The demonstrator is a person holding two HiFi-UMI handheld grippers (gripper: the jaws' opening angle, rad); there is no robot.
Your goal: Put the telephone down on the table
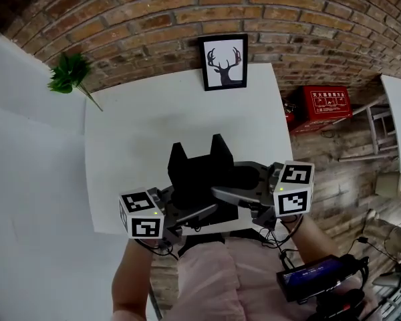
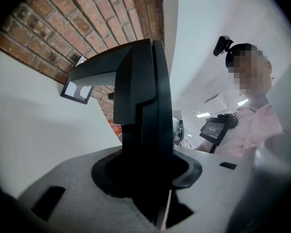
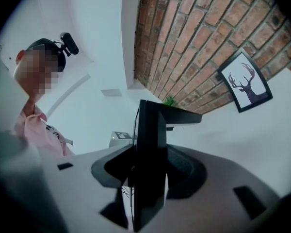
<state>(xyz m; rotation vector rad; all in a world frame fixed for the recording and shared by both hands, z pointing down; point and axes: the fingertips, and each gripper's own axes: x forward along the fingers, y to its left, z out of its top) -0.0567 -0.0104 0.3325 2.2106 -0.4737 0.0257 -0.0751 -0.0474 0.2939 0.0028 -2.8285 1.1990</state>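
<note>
Take the table (image 1: 154, 119) as your landmark. At its far edge, right of the middle, a framed picture (image 1: 223, 61) stands against the brick wall (image 1: 120, 19) that runs behind the table. Just off its far left corner is a plant (image 1: 70, 73). To its right, a box (image 1: 327, 104) stands on the floor (image 1: 334, 159), close to the wall. Over the table's near edge, right in front of you, the telephone (image 1: 202, 176) is clamped between your left gripper (image 2: 145, 178) on its left side and your right gripper (image 3: 148, 176) on its right. You can't tell whether it touches the tabletop.
</note>
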